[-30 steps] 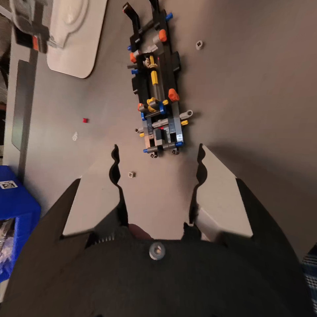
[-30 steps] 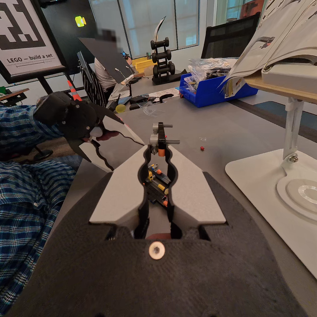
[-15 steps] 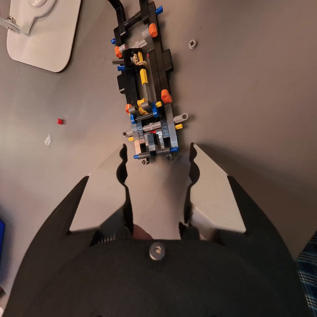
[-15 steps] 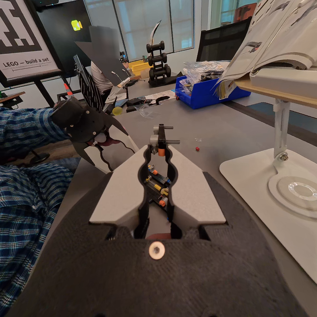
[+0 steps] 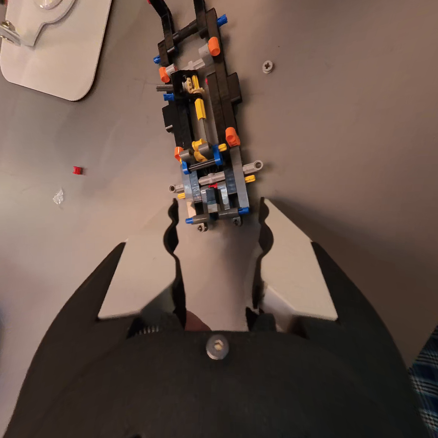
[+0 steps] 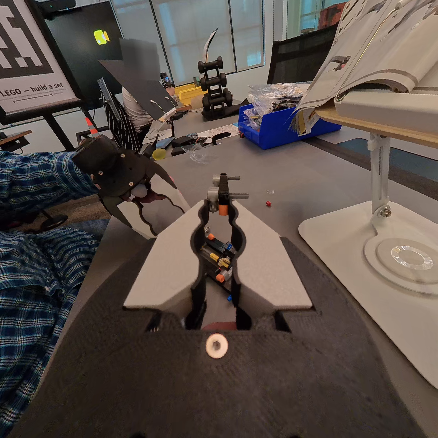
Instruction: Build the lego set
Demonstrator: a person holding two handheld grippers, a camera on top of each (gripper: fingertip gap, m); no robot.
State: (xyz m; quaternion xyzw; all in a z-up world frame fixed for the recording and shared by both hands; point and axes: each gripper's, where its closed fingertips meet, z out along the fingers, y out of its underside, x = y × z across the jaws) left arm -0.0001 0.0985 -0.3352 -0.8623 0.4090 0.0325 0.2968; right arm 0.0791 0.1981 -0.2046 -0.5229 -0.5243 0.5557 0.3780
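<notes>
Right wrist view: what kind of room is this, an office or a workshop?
Most likely an open office used as a building workspace: grey desks, an office chair before big windows, a blue bin of bagged parts, and an instruction booklet on a stand.

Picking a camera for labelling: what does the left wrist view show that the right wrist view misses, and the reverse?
Left wrist view only: the whole lego chassis from above and a loose grey bush.

Right wrist view only: the small lego sub-assembly clamped in the right hand-held gripper, the blue bin and the instruction booklet.

Both: the red piece, the white stand base and the open left hand-held gripper.
</notes>
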